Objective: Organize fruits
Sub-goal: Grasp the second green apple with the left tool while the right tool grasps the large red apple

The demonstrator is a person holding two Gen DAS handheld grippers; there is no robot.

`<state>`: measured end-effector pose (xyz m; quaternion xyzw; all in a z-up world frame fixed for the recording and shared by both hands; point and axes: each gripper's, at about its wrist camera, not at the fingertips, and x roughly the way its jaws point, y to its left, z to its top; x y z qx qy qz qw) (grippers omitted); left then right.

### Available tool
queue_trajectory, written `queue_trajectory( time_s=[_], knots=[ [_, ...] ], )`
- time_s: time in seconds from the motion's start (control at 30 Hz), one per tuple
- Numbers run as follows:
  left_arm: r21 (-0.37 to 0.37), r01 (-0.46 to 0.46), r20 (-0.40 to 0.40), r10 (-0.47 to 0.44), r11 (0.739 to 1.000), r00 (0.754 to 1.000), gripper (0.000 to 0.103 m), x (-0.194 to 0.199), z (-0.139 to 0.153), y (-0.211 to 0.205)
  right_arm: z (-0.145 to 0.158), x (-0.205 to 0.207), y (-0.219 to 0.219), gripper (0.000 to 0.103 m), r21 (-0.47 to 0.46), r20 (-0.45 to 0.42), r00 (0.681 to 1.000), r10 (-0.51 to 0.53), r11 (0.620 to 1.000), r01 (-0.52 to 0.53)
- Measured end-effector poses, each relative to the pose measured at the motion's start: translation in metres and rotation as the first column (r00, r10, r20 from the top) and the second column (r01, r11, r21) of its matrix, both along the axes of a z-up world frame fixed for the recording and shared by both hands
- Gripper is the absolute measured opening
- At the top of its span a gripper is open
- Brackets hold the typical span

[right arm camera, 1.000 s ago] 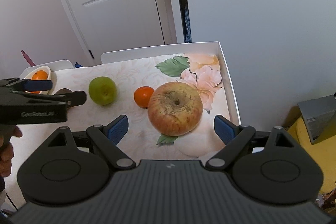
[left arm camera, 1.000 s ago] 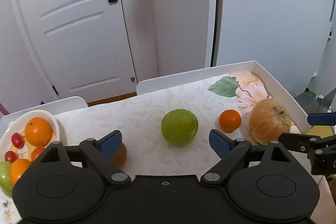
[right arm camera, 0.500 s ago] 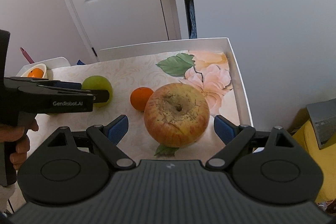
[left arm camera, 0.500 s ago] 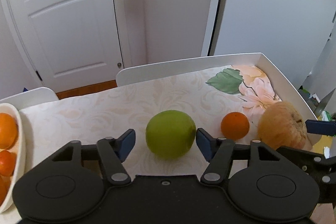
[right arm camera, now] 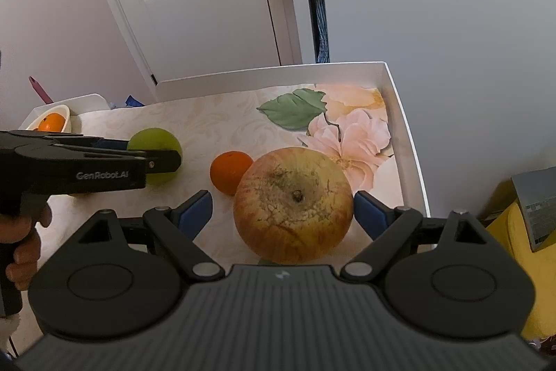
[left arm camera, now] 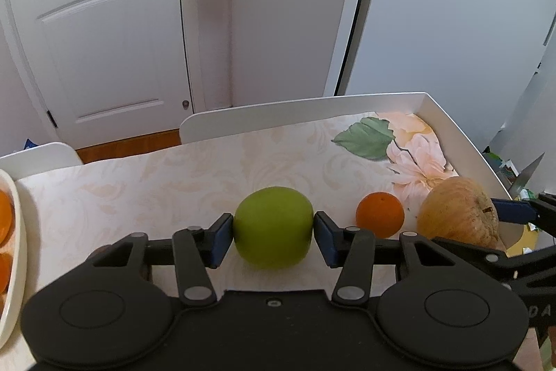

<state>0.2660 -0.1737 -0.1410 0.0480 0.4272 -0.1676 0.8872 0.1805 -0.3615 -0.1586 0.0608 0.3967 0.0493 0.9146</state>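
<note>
My left gripper (left arm camera: 272, 233) is shut on the green apple (left arm camera: 272, 226), both blue pads touching its sides on the floral table. It also shows in the right wrist view (right arm camera: 158, 146), held by the left gripper (right arm camera: 153, 159). A large yellow-red apple (right arm camera: 293, 204) sits between the fingers of my right gripper (right arm camera: 283, 211), which is open; the right pad is near its side, the left pad apart. It also shows in the left wrist view (left arm camera: 458, 212). A small orange (left arm camera: 379, 214) lies between the two apples, also seen in the right wrist view (right arm camera: 229, 171).
A cream bowl (left arm camera: 14, 232) with oranges sits at the table's left edge, also in the right wrist view (right arm camera: 66, 113). The table has a raised white rim (right arm camera: 403, 134) at back and right. A white door and wall stand behind.
My left gripper has moved forward and closed its pads onto the green apple. My right gripper has moved forward around the large apple, still open.
</note>
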Motion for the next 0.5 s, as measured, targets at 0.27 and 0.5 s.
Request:
queue_trajectory(
  time_s=[0.27, 0.5],
  knots=[
    [-0.002, -0.025, 0.002, 0.025, 1.0, 1.0, 0.054, -0.013, 0.004, 0.006, -0.001, 0.004, 0.0, 0.1, -0.011, -0.006, 1.0, 0.008, 1.0, -0.008],
    [-0.005, -0.052, 0.011, 0.052, 0.999, 0.999, 0.054, -0.025, 0.008, 0.01, -0.003, 0.008, 0.0, 0.1, -0.029, -0.017, 1.0, 0.005, 1.0, -0.005]
  ],
)
